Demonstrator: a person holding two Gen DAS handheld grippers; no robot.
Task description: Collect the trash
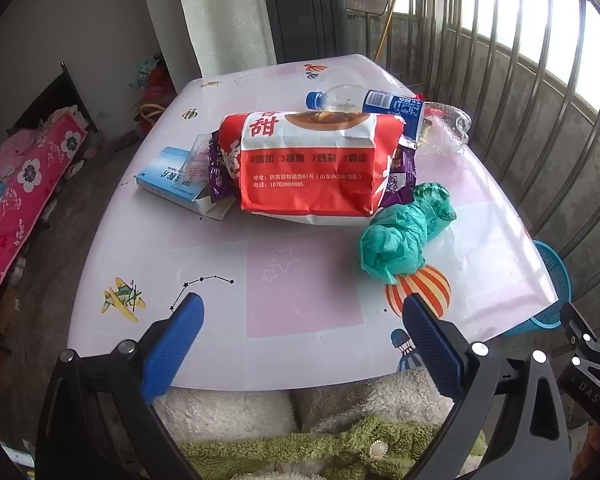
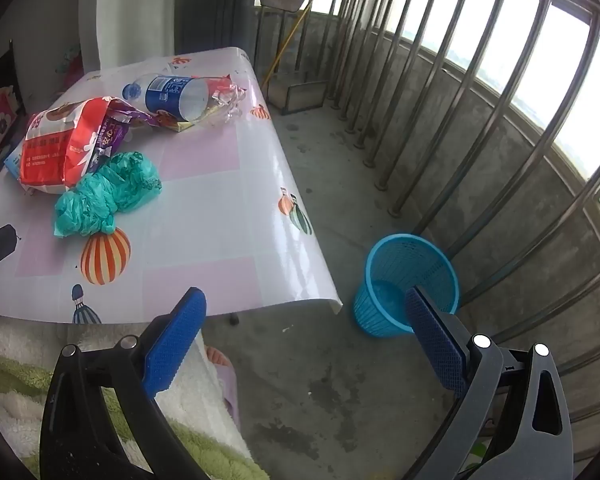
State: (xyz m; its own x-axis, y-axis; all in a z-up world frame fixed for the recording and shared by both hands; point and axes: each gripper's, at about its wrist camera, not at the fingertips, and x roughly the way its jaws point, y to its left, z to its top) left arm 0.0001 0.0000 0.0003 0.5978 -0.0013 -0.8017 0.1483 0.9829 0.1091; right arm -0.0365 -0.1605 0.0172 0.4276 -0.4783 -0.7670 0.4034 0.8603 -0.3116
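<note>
So the trash is all piled toward the far half of the table (image 1: 204, 360), which is covered with a glossy pink-and-white cloth printed with balloons. The biggest piece is a red and white paper bag (image 1: 306, 164) lying on its side. A purple snack wrapper (image 1: 400, 176) is stuck out from behind its right end, and a light blue cardboard box (image 1: 172, 180) is lying flat just to its left, with one end flap open. Behind the bag a clear plastic bottle (image 1: 364, 100) with a blue cap and blue label is laid on its side, and some crumpled clear plastic (image 1: 448, 124) is seen at its right. A crumpled teal plastic bag (image 1: 404, 232) is sat just in front of the paper bag's right end, nearest to the person.

The left gripper (image 1: 300, 312) is held over the near edge of the table, tilted downward, with its blue pads spread wide and nothing between them. The whole pile is ahead of it and well apart; the teal plastic bag is the closest piece, up and to the right of the right pad.

The right gripper (image 2: 306, 308) is also spread wide and empty, and is held past the table's near right corner, above the concrete floor (image 2: 320, 380). A blue mesh wastebasket (image 2: 408, 280) is stood on the floor beside the table, right by the gripper's right pad in the view. The trash is off to its upper left.

A fuzzy white and green garment (image 1: 300, 432) is seen below both grippers.
</note>
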